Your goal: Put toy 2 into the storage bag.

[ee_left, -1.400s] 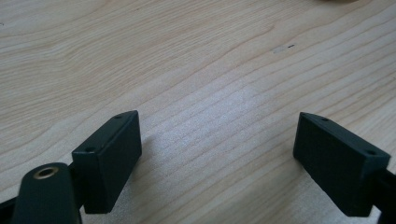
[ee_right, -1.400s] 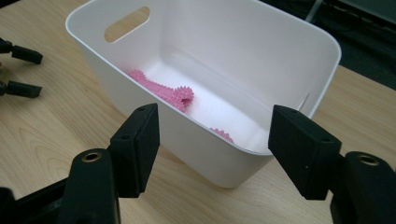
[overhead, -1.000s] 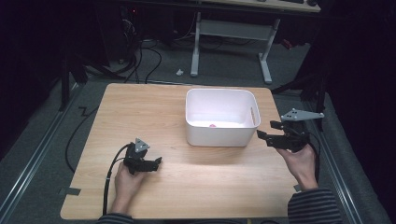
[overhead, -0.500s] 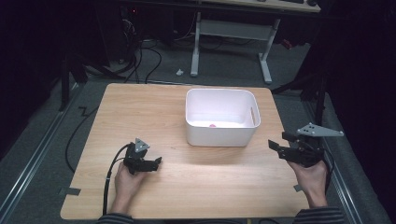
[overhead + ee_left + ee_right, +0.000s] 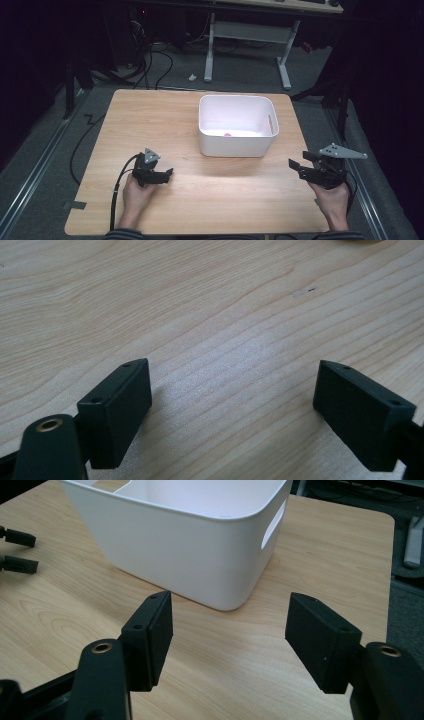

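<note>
Wood-grain table (image 5: 150, 120) nearest me, both hands resting at its near edge: left gripper (image 5: 167, 174) low on the bare wood at the near left, jaws spread wide with nothing between them, plain tabletop under it in the left gripper view; right gripper (image 5: 294, 165) at the near right edge, raised a little, jaws likewise spread and empty, aimed toward the bin with a clear gap to it. Past them, right of centre, sits the white plastic bin (image 5: 235, 145), upright, rounded corners, slot handle (image 5: 272, 524) cut in the short side wall facing the right gripper. Looks like thin moulded plastic: probably light, stiff enough but walls may flex, smooth and likely slippery for flat pads. Best hold is my guess the rim by that slot handle, one jaw inside and one outside, or one gripper on each short side to keep it level. Inside, a small pink object (image 5: 227, 134) lies on the bin floor near the front wall; too small to tell what it is, otherwise the bin looks bare
</note>
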Available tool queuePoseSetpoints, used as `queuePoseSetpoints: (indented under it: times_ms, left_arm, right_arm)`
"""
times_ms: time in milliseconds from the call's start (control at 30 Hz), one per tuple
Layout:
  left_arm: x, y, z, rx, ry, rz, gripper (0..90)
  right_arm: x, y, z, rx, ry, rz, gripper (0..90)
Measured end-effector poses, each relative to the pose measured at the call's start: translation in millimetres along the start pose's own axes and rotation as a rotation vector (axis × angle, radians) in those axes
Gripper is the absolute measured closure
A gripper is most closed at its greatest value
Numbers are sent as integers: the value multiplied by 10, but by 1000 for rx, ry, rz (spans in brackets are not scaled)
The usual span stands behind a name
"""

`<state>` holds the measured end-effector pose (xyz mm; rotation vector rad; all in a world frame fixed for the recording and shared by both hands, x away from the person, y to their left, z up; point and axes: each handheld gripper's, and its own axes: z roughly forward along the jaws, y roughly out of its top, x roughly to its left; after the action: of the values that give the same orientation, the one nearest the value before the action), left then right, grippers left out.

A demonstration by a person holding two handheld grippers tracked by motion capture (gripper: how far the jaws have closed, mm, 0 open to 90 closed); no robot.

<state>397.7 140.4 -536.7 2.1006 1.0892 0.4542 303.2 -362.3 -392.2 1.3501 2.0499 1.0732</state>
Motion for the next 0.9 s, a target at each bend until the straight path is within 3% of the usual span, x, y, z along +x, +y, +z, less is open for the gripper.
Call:
queuePoseSetpoints:
  times_ms: [900]
  left_arm:
    - [0,0,0,0,0,0,159]
  right_arm:
    - [63,-382,562,102,23,24,365]
